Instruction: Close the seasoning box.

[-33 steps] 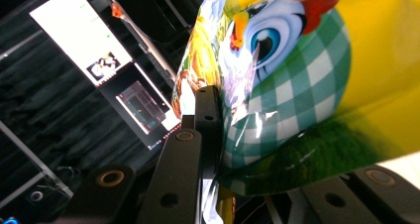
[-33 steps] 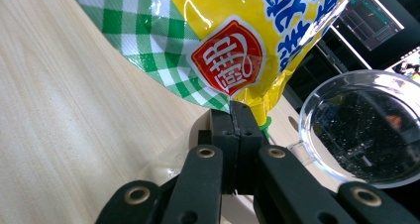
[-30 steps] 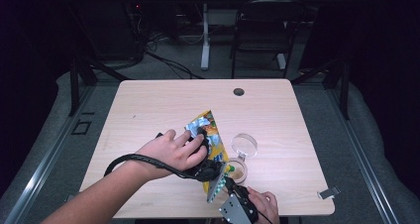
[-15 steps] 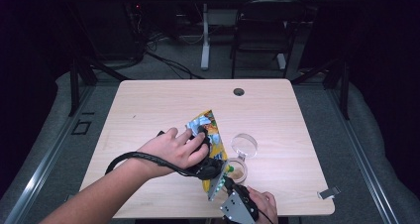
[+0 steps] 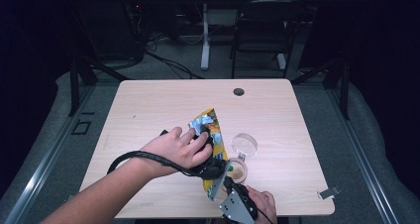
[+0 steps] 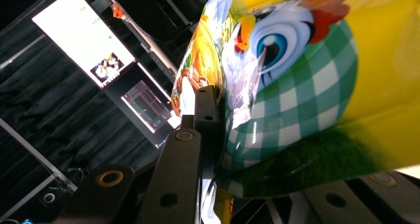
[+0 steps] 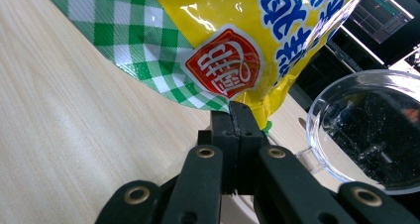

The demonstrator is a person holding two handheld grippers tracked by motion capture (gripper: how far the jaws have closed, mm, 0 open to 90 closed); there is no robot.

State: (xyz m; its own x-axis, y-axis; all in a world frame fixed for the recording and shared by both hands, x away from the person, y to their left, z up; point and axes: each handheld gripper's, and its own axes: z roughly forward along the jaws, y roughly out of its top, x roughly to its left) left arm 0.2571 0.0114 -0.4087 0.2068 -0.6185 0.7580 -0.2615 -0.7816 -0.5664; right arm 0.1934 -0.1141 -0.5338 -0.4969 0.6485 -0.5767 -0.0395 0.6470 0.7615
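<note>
A yellow snack bag (image 5: pixel 210 125) with a green check pattern and a cartoon bird is held tilted above the wooden table (image 5: pixel 148 110), between both grippers. My left gripper (image 5: pixel 212 150), under the person's left hand, is shut on the bag's middle. In the left gripper view the bag (image 6: pixel 317 85) bulges between the jaws, with one finger (image 6: pixel 205 115) pressed on its side. My right gripper (image 5: pixel 224 183) is shut on the bag's lower end. In the right gripper view its jaws (image 7: pixel 235 116) pinch the bottom seam of the bag (image 7: pixel 218 30).
A small round cup (image 5: pixel 238 170) with brownish contents stands just right of the bag's lower end. A clear round lid (image 5: pixel 244 144) lies behind it, and a clear round dish (image 7: pixel 369 130) is close by. A cable hole (image 5: pixel 238 91) sits at the table's far edge, a metal clip (image 5: pixel 328 192) at the front right.
</note>
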